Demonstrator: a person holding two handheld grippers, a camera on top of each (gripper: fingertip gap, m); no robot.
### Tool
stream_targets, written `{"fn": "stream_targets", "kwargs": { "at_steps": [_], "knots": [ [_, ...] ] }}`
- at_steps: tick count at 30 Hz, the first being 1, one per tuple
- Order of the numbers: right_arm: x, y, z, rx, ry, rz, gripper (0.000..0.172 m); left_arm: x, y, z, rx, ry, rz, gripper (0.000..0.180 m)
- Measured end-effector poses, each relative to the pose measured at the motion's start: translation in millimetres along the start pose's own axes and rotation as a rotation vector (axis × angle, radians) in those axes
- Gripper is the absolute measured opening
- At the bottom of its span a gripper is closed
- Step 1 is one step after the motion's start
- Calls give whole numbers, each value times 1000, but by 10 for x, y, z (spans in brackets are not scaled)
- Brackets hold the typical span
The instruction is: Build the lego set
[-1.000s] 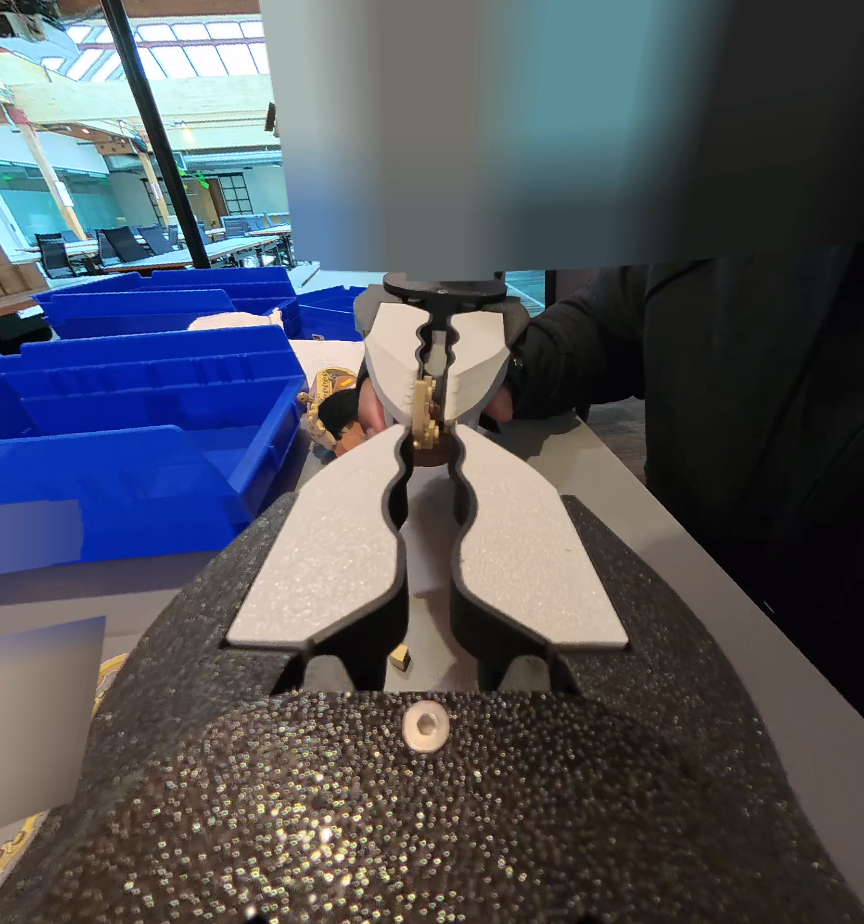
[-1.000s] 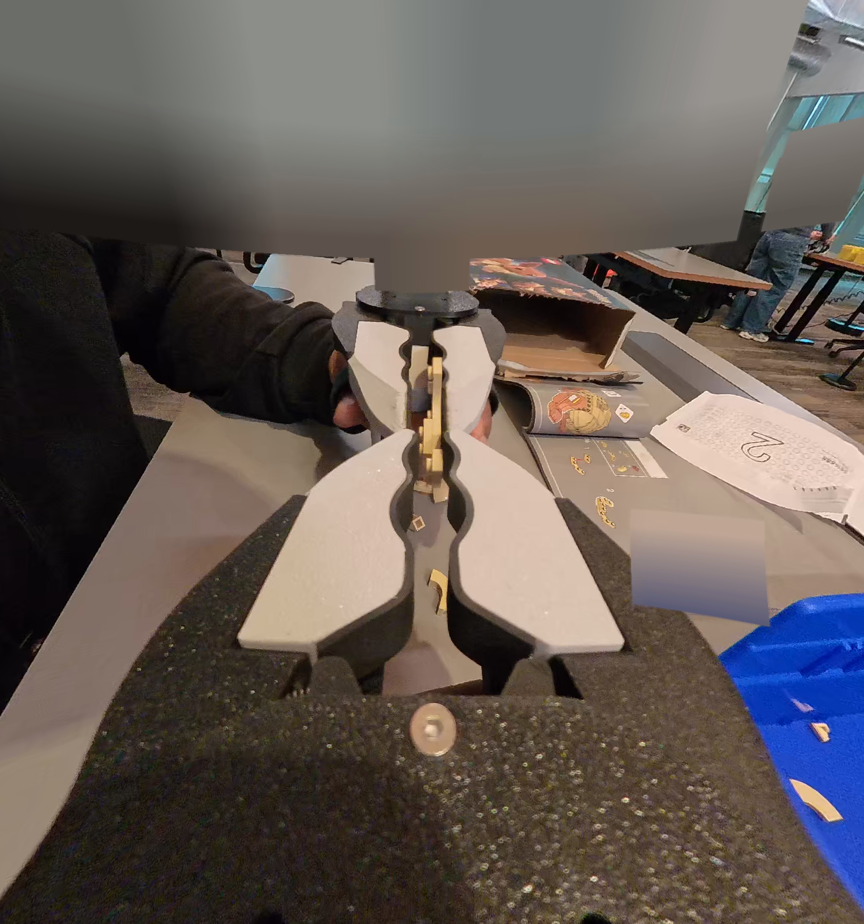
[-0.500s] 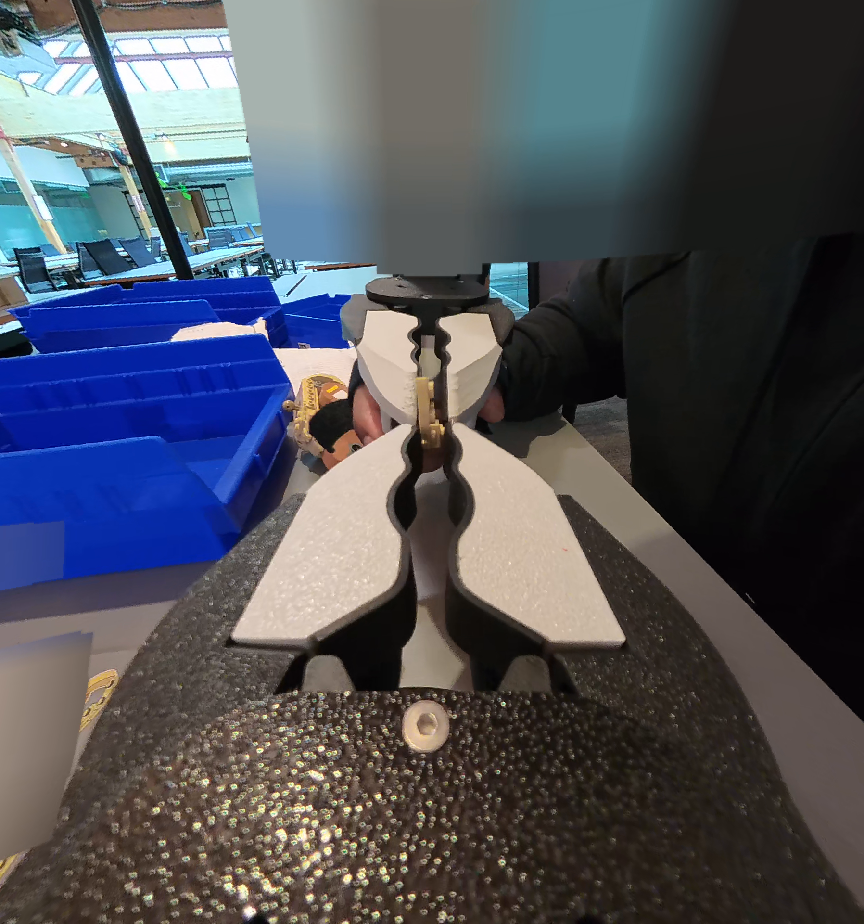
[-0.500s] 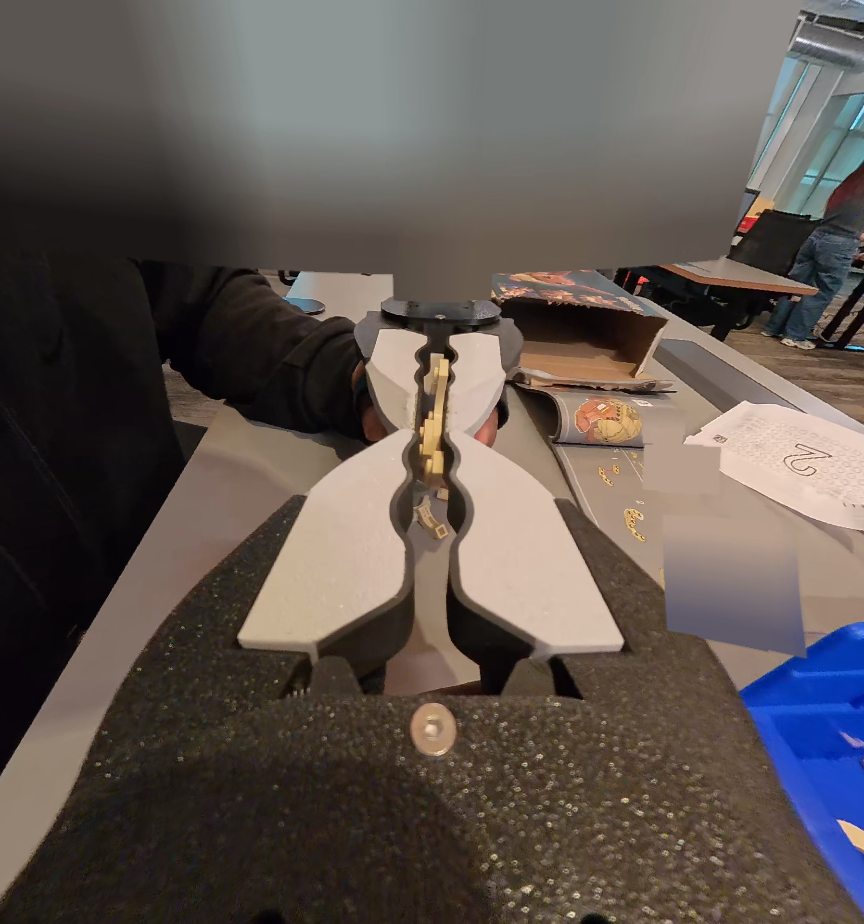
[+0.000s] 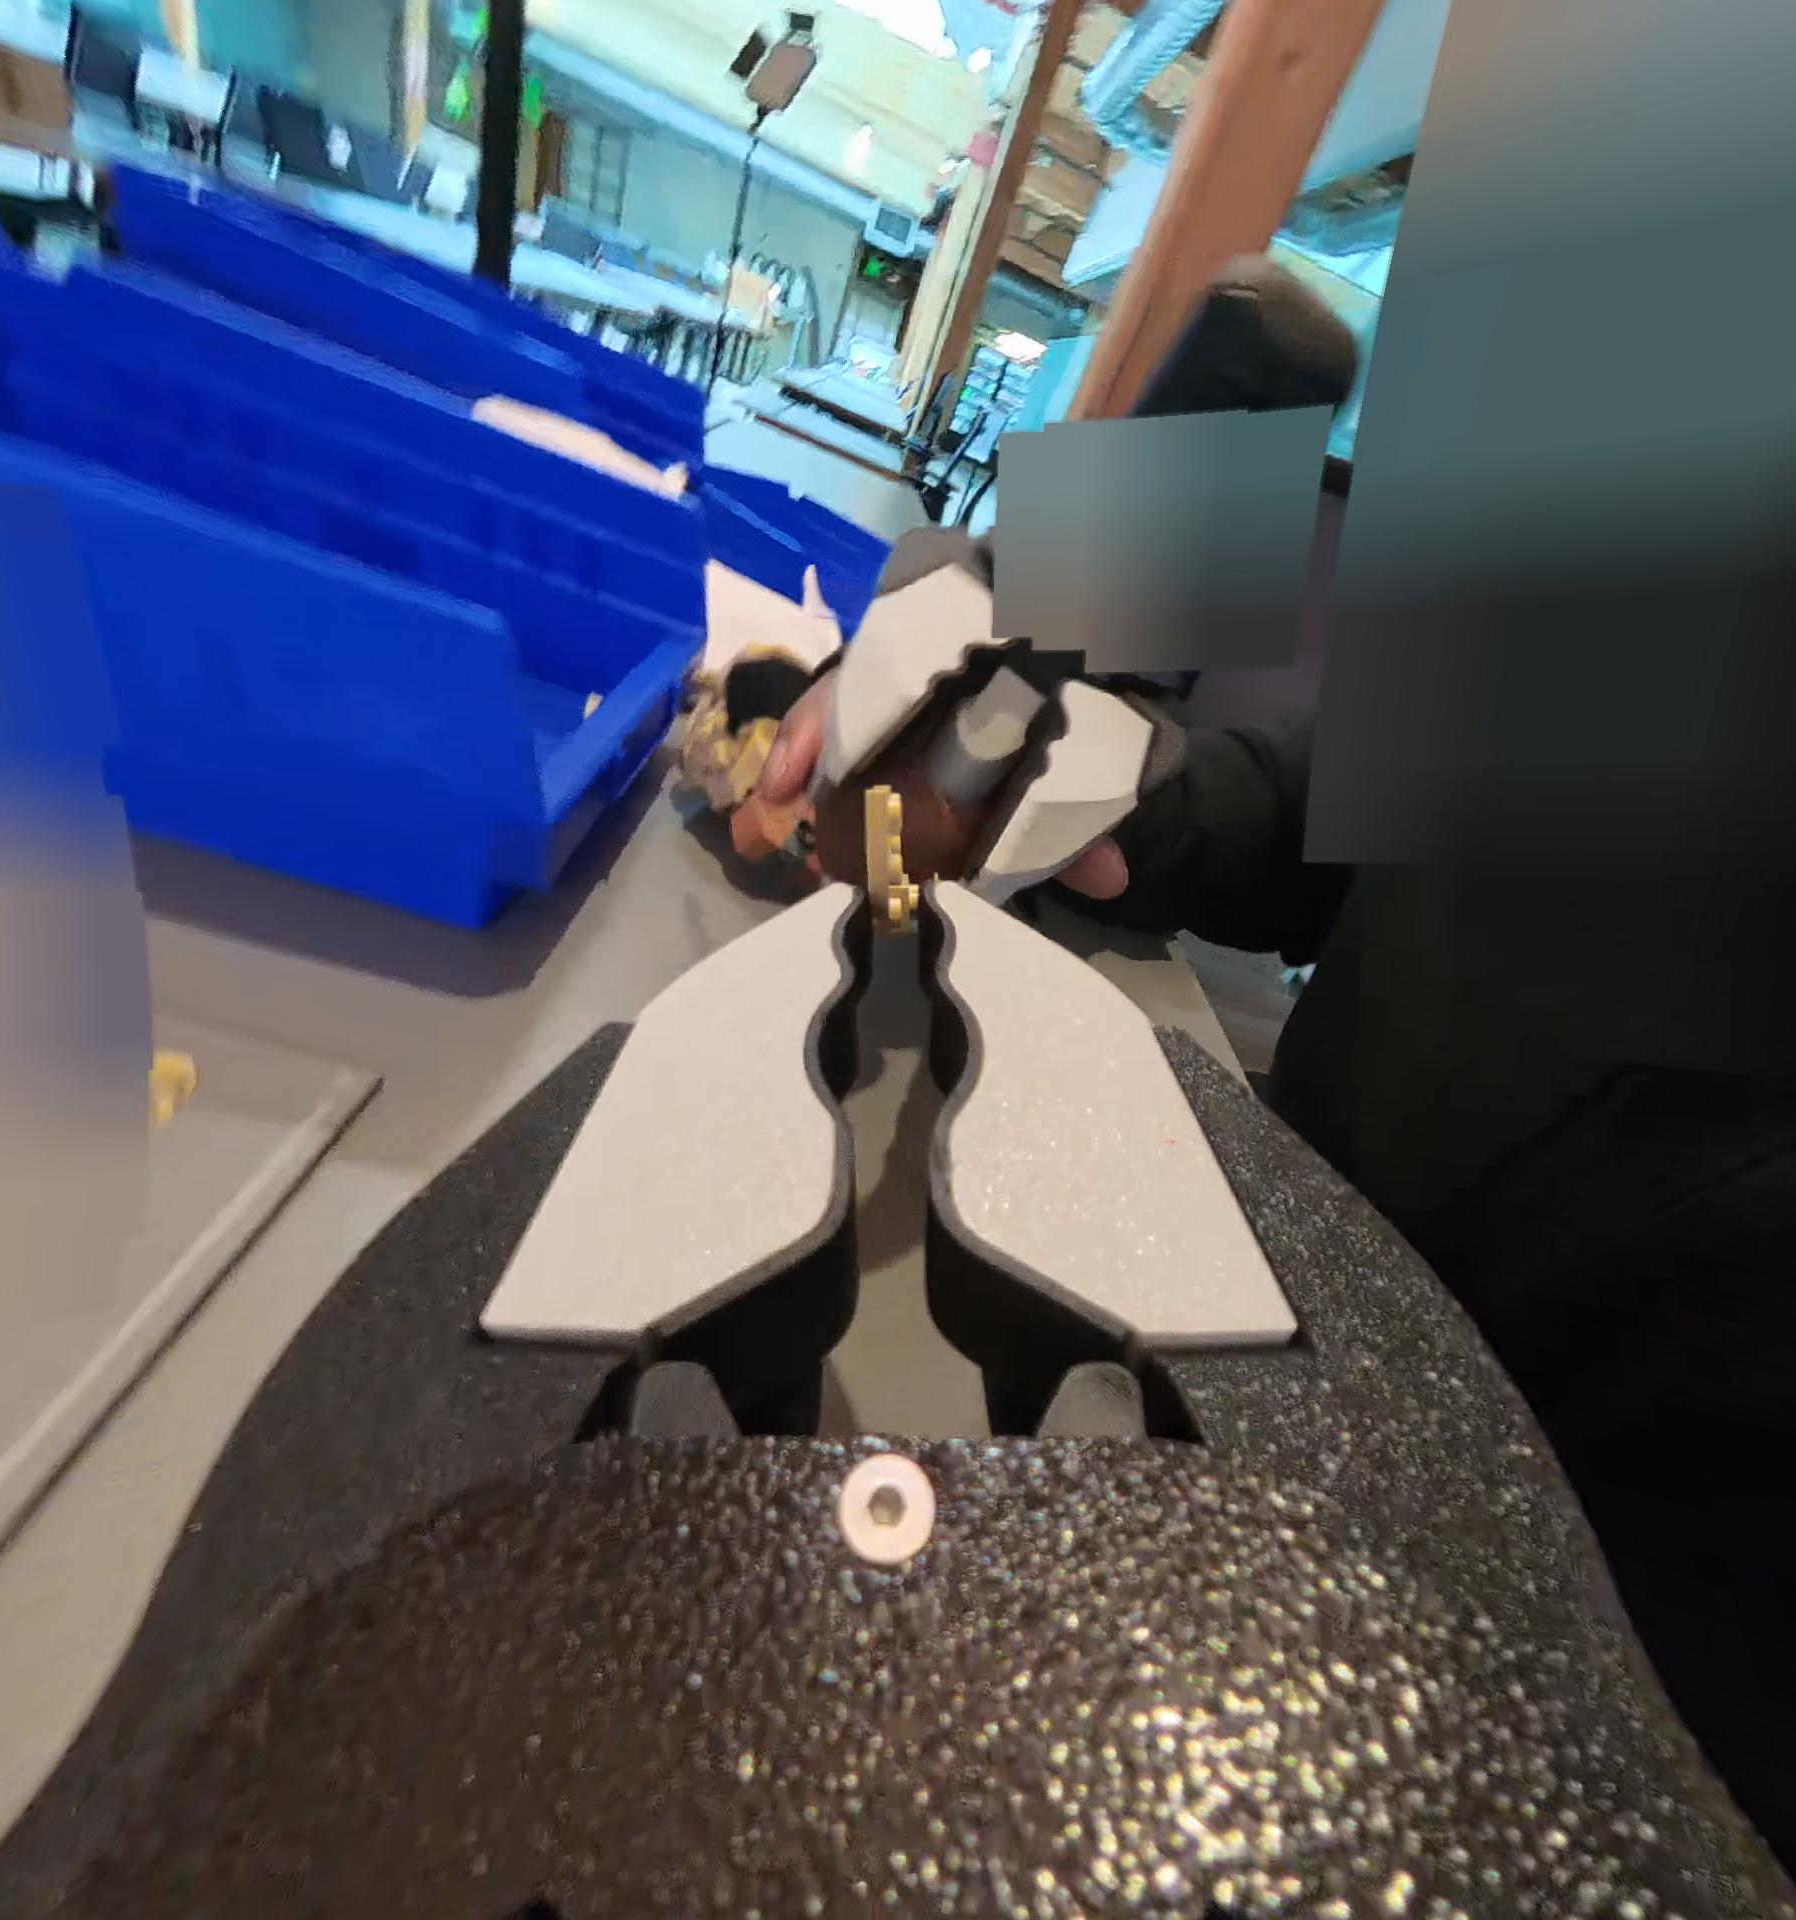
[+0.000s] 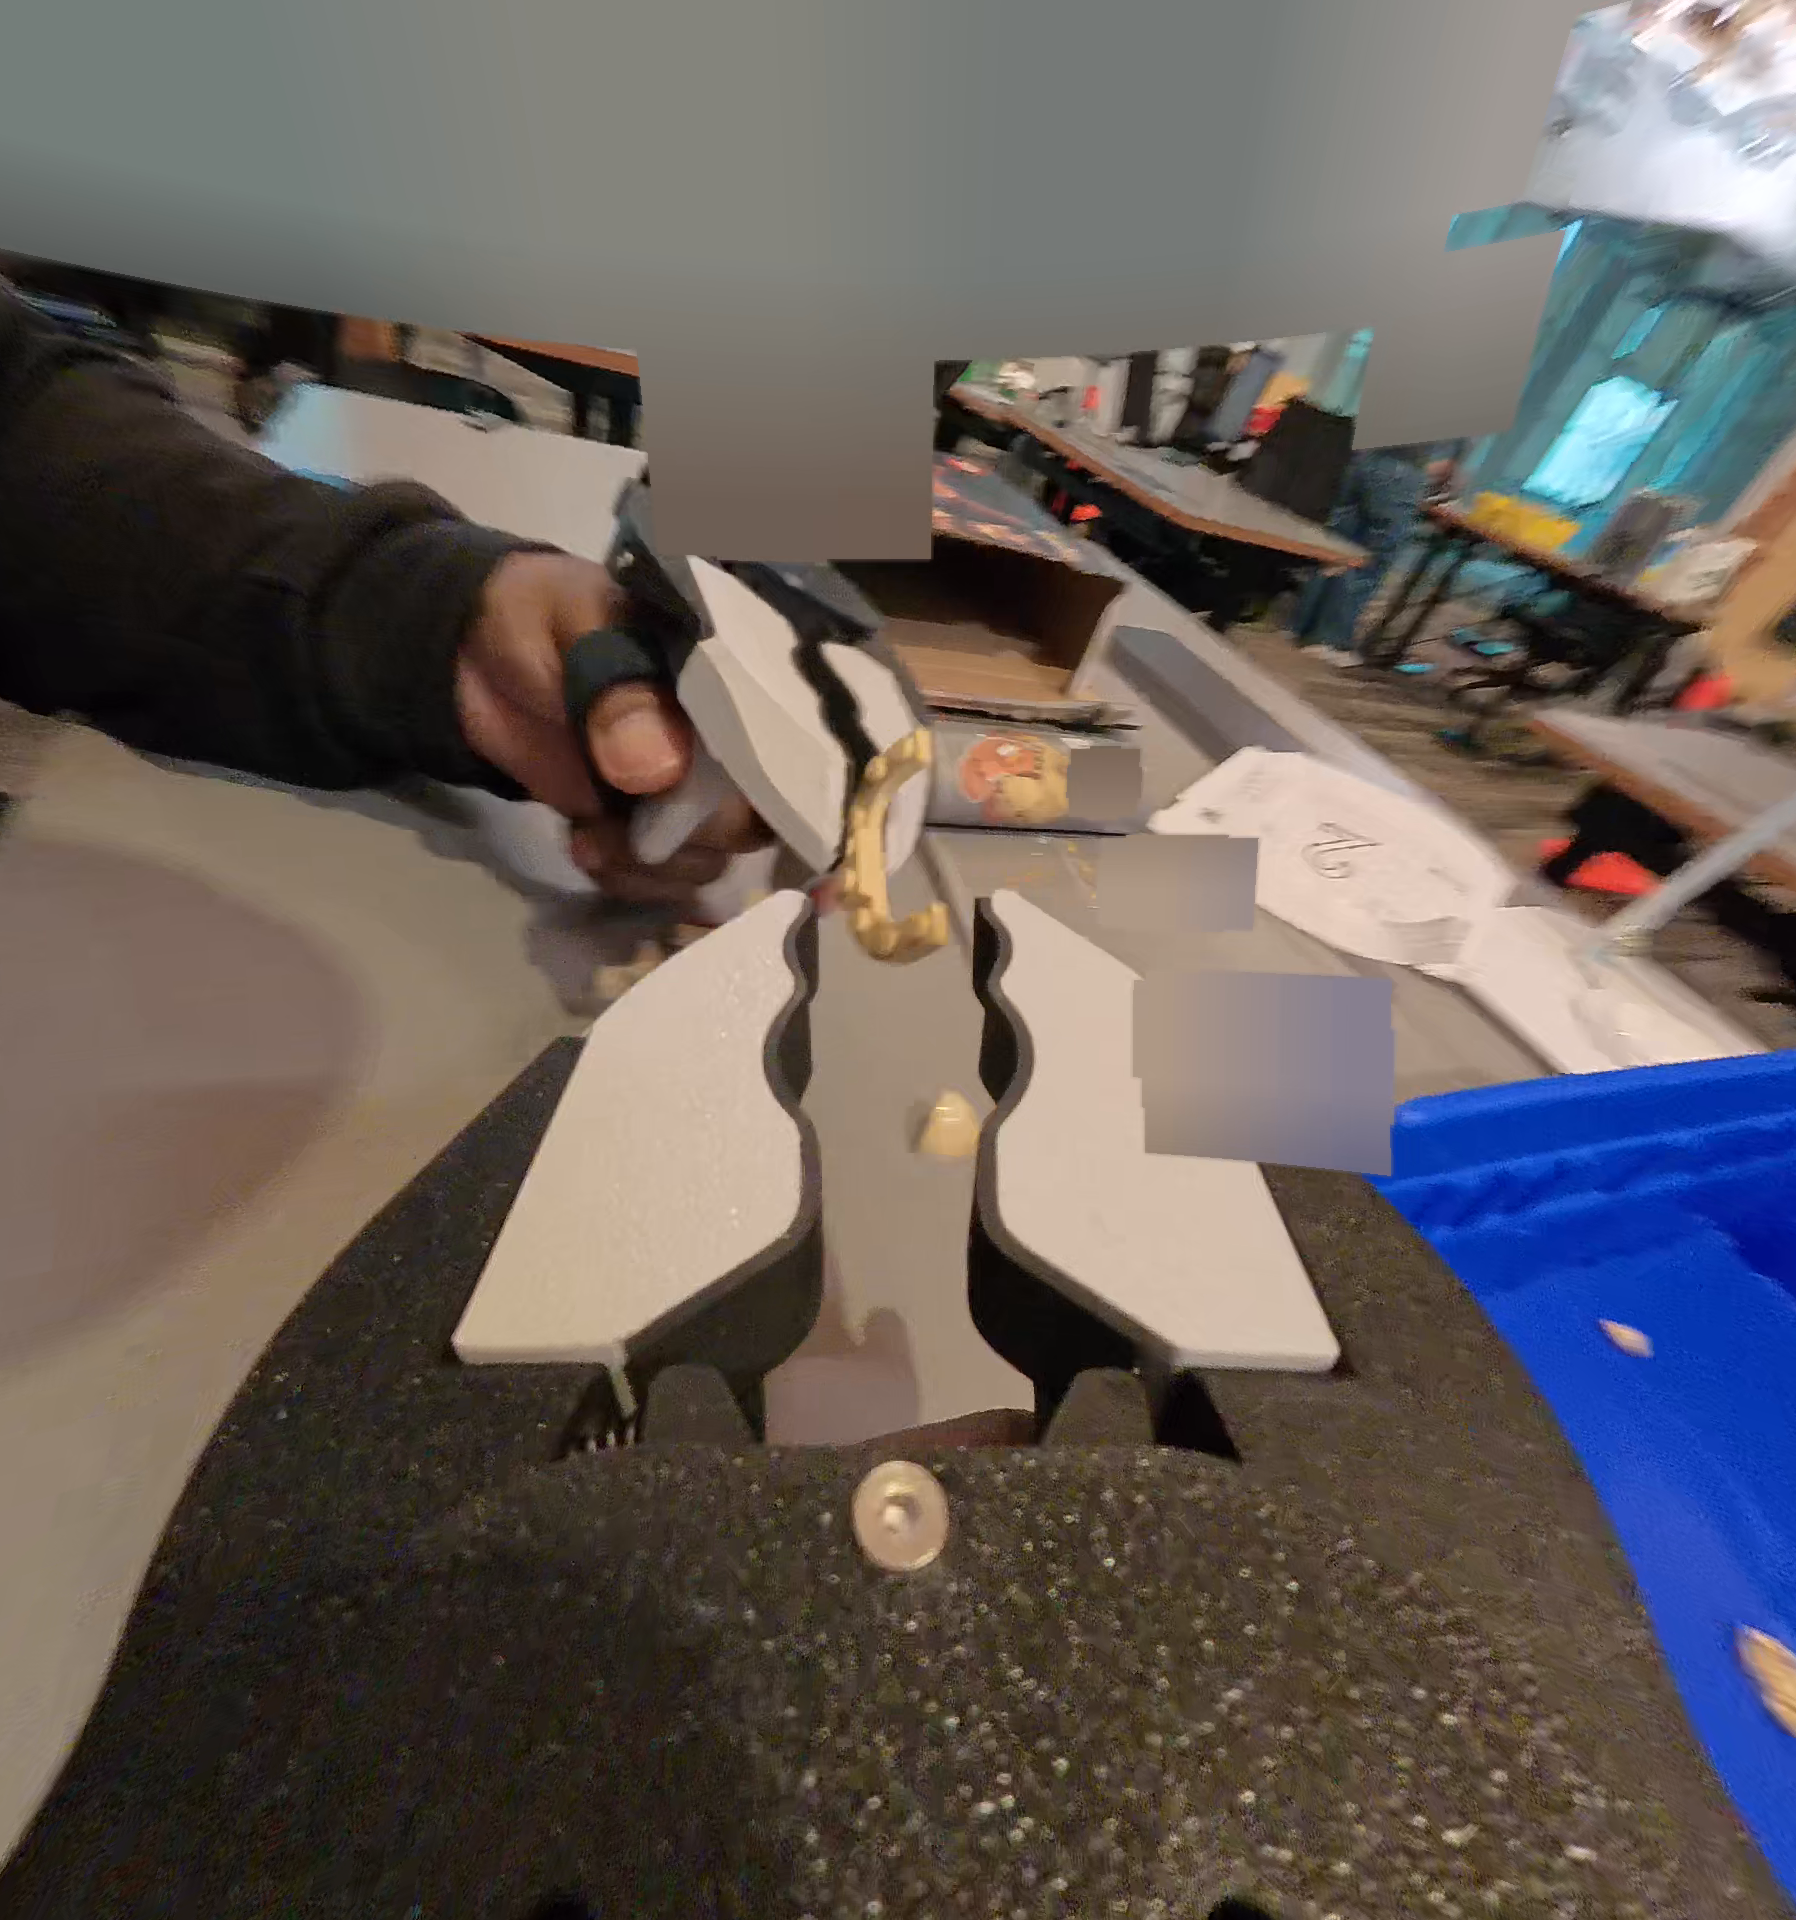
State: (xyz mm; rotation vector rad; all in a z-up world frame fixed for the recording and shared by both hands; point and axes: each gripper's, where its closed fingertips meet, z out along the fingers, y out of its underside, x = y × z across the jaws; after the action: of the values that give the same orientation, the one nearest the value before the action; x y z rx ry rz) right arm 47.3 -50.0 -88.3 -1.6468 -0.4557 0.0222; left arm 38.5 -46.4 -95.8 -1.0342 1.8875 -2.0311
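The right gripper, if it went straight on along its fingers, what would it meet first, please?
Most likely the tan curved brick piece held in the left gripper, just ahead of the right gripper and its open fingers; depth is hard to judge.

Blue bins (image 5: 333, 665) crowding one table (image 5: 582, 935) side, papers (image 6: 1393, 873) opposite, bare grey strip between

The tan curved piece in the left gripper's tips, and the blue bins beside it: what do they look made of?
Tan curved piece: looks like hard moulded plastic, matte with a slight sheen; small round studs line its edge, like a toy building brick. Blue bins: apparently rigid moulded plastic, smooth and semi-glossy, with thin straight walls and even colour. Blur limits certainty.
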Motion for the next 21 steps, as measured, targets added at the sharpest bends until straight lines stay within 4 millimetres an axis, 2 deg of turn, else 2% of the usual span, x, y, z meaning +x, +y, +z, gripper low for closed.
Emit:
{"fn": "stream_targets", "kwargs": {
  "at_steps": [3, 6, 10, 14, 18, 19, 21],
  "knots": [
    [123, 90, 14, -78, 172, -272, 28, -99, 92, -3, -37, -31, -225, 8],
    [23, 203, 79, -158, 194, -498, 31, -96, 60, -10, 6, -15, -362, 8],
    [-6, 157, 134, -125, 207, -433, 36, -91, 71, -18, 16, -2, -428, 8],
    [52, 153, 132, -122, 240, -401, 35, -84, 79, -10, 25, 23, -484, 8],
    [7, 175, 130, -119, 205, -398, 20, -72, 105, 18, 22, 50, -526, 8],
    [-1, 173, 124, -114, 202, -398, 5, -65, 114, 26, 16, 58, -532, 8],
    [-28, 167, 114, -100, 174, -378, 5, -69, 149, 45, -10, 58, -523, 16]
  ]
}}
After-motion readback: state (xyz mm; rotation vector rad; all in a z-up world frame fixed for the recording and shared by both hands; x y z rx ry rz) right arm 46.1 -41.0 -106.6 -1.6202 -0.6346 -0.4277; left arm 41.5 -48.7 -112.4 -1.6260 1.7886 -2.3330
